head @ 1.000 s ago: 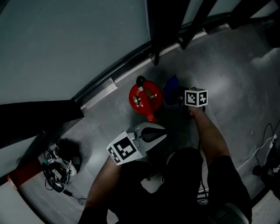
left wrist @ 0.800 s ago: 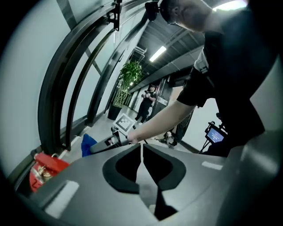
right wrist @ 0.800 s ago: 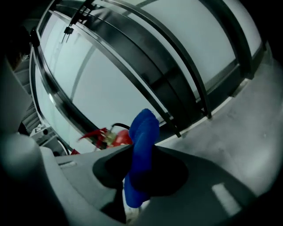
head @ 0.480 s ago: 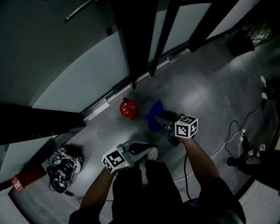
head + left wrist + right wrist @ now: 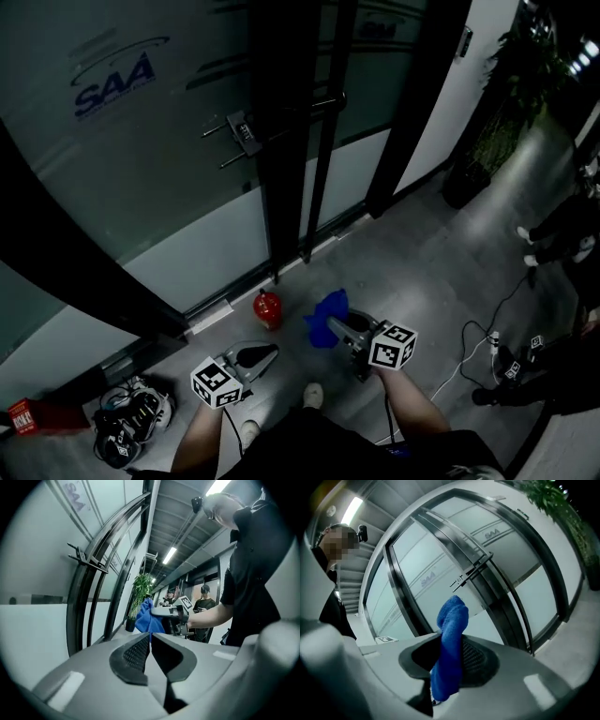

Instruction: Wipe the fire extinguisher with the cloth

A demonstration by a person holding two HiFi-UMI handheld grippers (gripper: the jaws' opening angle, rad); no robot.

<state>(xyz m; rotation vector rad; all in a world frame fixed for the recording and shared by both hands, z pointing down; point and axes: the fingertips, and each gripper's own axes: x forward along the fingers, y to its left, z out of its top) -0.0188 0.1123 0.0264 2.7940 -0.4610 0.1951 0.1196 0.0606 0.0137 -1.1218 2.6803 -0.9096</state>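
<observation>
Cloth (image 5: 450,648) pinched in R tongs (image 5: 335,329); L tongs (image 5: 150,641) closed, empty; extinguisher (image 5: 268,307) on floor

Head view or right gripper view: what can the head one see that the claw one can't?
Only the head view shows the red fire extinguisher standing on the floor, and a tangle of cables by the wall. Only the right gripper view shows the ceiling light and, up close, the right claw pinching the blue cloth. Both show that cloth and the glass door.
</observation>
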